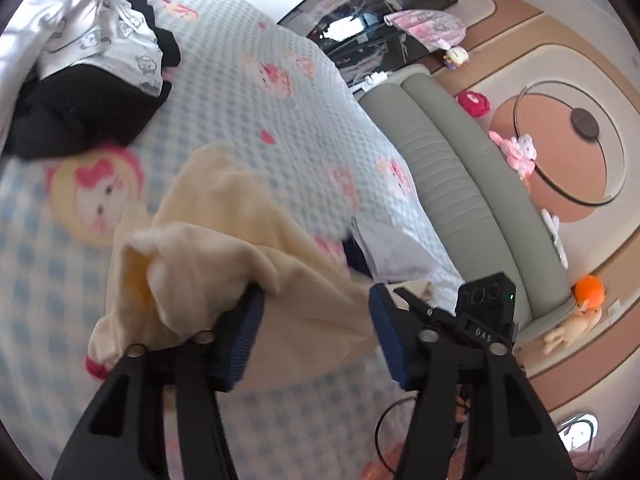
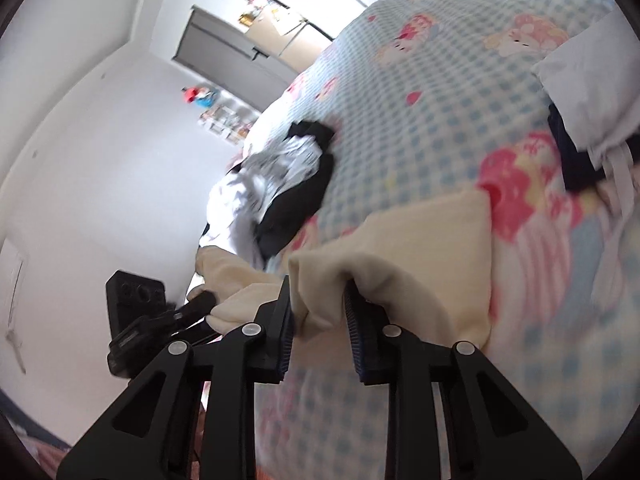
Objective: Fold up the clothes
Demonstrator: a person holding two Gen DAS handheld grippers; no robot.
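The cream garment (image 1: 224, 240) hangs partly lifted over the checked bedspread (image 1: 280, 92), near its black-and-white clothes pile (image 1: 92, 80); the left gripper (image 1: 316, 332) gapes wide, cloth draped on one finger; the right gripper (image 2: 318, 320) pinches a bunched edge, seemingly to carry a fold.

Cream garment (image 1: 224, 216): soft matt cloth. Bedspread (image 1: 280, 128): textured checked fabric. Headboard (image 1: 460, 184): smooth padded upholstery.

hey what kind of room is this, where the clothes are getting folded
Most likely a child's bedroom in a home. A bed with a blue-checked cartoon-cat bedspread fills both views, plush toys lie by the padded grey bed edge, and a pile of black and white clothes waits on the bed.
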